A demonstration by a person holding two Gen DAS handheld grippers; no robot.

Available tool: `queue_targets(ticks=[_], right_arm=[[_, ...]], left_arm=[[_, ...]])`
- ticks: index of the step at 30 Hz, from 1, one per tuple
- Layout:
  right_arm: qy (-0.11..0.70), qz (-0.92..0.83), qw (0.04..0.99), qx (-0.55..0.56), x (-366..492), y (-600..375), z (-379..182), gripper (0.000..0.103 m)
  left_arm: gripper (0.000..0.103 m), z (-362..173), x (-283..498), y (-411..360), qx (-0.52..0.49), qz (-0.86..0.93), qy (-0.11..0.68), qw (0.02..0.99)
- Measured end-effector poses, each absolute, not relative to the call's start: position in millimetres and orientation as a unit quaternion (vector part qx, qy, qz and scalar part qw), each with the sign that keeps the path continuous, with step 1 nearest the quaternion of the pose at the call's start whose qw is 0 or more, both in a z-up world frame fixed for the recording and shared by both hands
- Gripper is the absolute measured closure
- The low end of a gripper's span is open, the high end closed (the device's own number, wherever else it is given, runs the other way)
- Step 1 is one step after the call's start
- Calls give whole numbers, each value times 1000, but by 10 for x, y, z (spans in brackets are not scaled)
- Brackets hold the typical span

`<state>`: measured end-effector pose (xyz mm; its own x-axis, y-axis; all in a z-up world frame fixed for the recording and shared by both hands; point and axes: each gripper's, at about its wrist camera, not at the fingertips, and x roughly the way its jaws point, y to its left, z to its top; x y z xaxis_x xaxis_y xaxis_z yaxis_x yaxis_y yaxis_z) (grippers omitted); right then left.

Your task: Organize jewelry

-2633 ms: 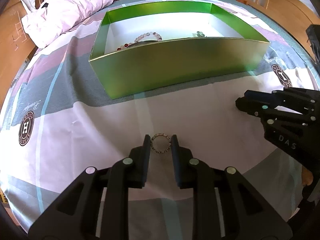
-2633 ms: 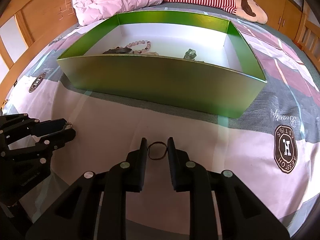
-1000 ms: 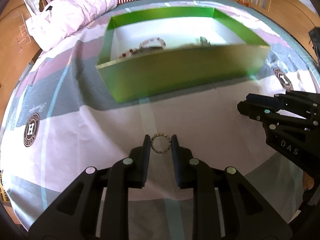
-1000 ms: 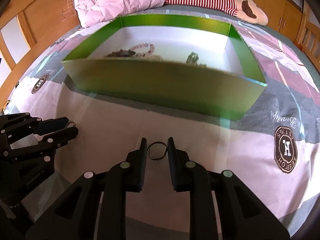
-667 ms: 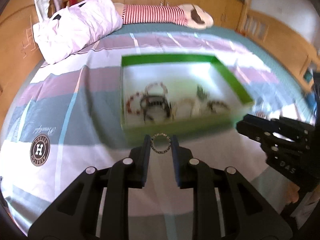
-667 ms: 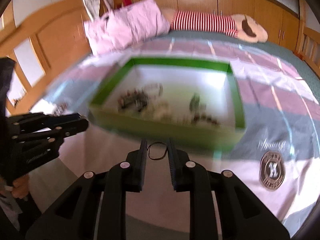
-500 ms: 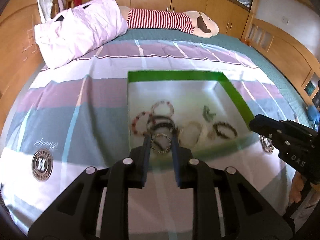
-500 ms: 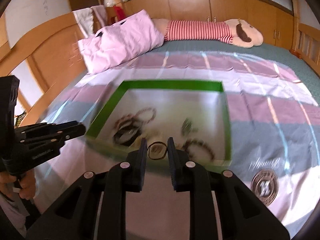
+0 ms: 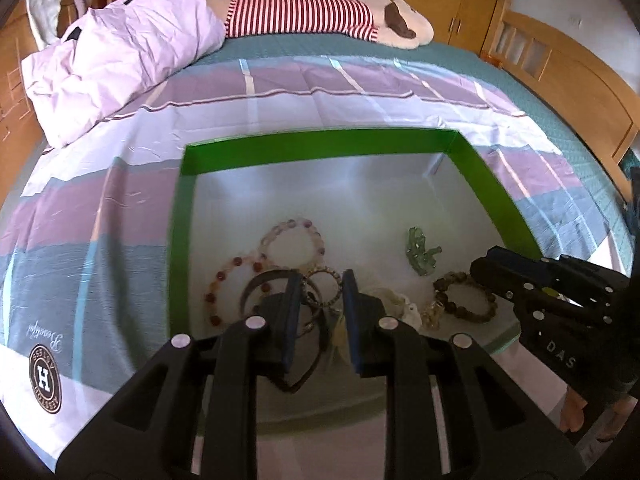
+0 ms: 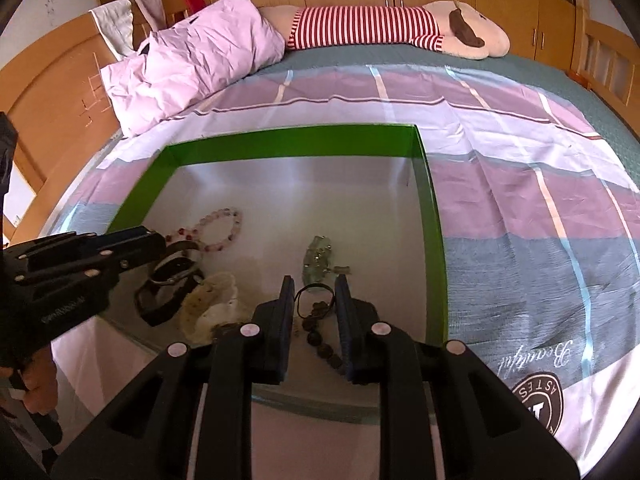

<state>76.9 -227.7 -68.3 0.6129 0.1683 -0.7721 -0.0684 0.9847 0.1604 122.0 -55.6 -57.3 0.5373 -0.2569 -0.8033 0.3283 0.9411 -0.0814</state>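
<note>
A green box [image 9: 316, 142] with a white floor lies on the bed, seen from above in both views. My left gripper [image 9: 322, 290] is shut on a small sparkly ring bracelet [image 9: 329, 276] and hangs over the box's near left part. My right gripper [image 10: 314, 298] is shut on a thin dark loop [image 10: 316, 289] over the near right part of the green box [image 10: 288, 138]. On the box floor lie a pink bead bracelet [image 9: 294, 228], a red bead bracelet [image 9: 224, 280], a dark band [image 9: 260, 284], a green charm [image 9: 420, 250] and a brown bead bracelet [image 9: 464, 296].
The bed wears a striped sheet [image 9: 100, 216] in purple, grey and white. A pink pillow [image 9: 116, 52] and a striped plush toy [image 9: 320, 12] lie at the far end. Wooden bed rails [image 9: 568, 72] stand on the right. A person's hand [image 10: 36, 388] holds the left gripper.
Both grippers rose and moved forward from in front of the box's near wall to above its inside, each keeping its ring. The box's contents came into view.
</note>
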Motion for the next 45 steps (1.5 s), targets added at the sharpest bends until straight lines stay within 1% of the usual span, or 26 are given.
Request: queue_targets(ticks=[2, 3, 4, 5, 6, 7, 9, 10, 11, 12, 13, 14, 15, 17, 24, 29, 41, 45], right_arm=[[439, 68, 894, 54, 779, -2259, -699, 82], [439, 66, 895, 52, 777, -2251, -695, 79], [438, 65, 895, 50, 774, -2241, -681, 73], [435, 66, 896, 51, 765, -2233, -666, 63], [431, 67, 898, 53, 757, -2227, -637, 57], [428, 67, 900, 55, 739, -2221, -601, 55], [421, 68, 903, 55, 699, -2208, -517, 44], [413, 67, 907, 54, 655, -2200, -450, 41], [407, 67, 909, 53, 625, -2198, -405, 32], [400, 64, 913, 52, 587, -2197, -356, 22], [391, 60, 917, 51, 547, -2196, -303, 17], [385, 55, 920, 49, 499, -2193, -249, 8], [383, 53, 921, 49, 484, -2191, -229, 3], [379, 51, 923, 49, 443, -2189, -197, 3], [398, 46, 914, 54, 466, -2179, -284, 3], [400, 48, 914, 45, 454, -2122, -298, 3], [401, 45, 914, 32, 460, -2062, -321, 3], [399, 38, 916, 25, 458, -2060, -324, 1]], left_arm=[[82, -619, 1245, -594, 46, -164, 453, 875], [81, -628, 1250, -596, 49, -160, 453, 876], [75, -629, 1245, -587, 50, -157, 452, 876], [61, -619, 1245, -574, 50, -152, 452, 878], [55, -595, 1237, -554, 48, -147, 449, 880], [49, -560, 1217, -529, 47, -142, 444, 883], [46, -482, 1170, -486, 50, -136, 439, 887], [40, -441, 1143, -463, 54, -133, 437, 888], [32, -382, 1087, -433, 62, -127, 430, 892], [29, -339, 1040, -406, 68, -123, 425, 894], [26, -296, 987, -377, 73, -120, 419, 897], [22, -249, 923, -340, 78, -114, 413, 900], [20, -212, 867, -307, 80, -109, 408, 903], [13, -175, 796, -258, 75, -110, 407, 904], [10, -167, 730, -168, 46, -111, 417, 901], [8, -146, 702, -165, 47, -112, 414, 902], [6, -140, 703, -168, 46, -115, 414, 902], [5, -147, 701, -178, 47, -115, 415, 901]])
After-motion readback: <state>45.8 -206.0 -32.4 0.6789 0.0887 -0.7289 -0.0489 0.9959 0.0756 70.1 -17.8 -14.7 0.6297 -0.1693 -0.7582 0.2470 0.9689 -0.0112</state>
